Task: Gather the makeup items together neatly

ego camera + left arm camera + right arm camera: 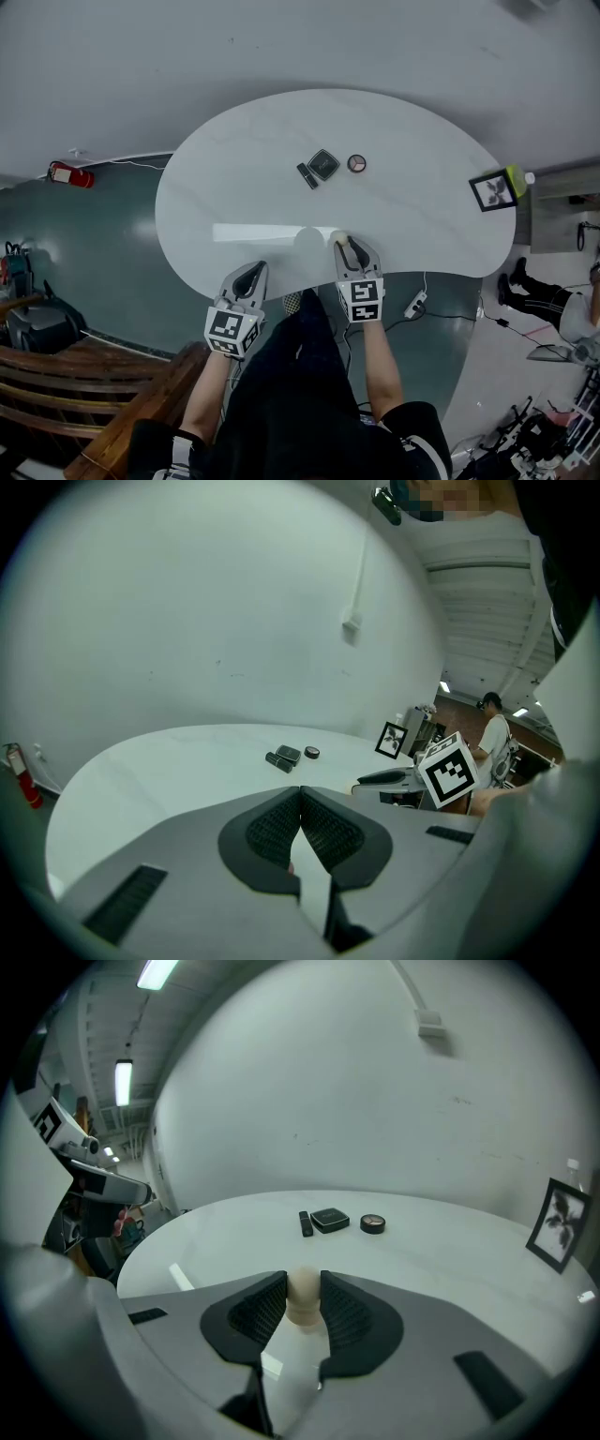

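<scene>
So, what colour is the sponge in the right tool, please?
Beige sponge, best in right gripper view.

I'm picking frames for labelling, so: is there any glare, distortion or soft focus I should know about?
Head view: a bright glare strip lies on the table. Both gripper views: fisheye bend and black corners. Right gripper view: the beige sponge between the jaws looks slightly soft.
</scene>
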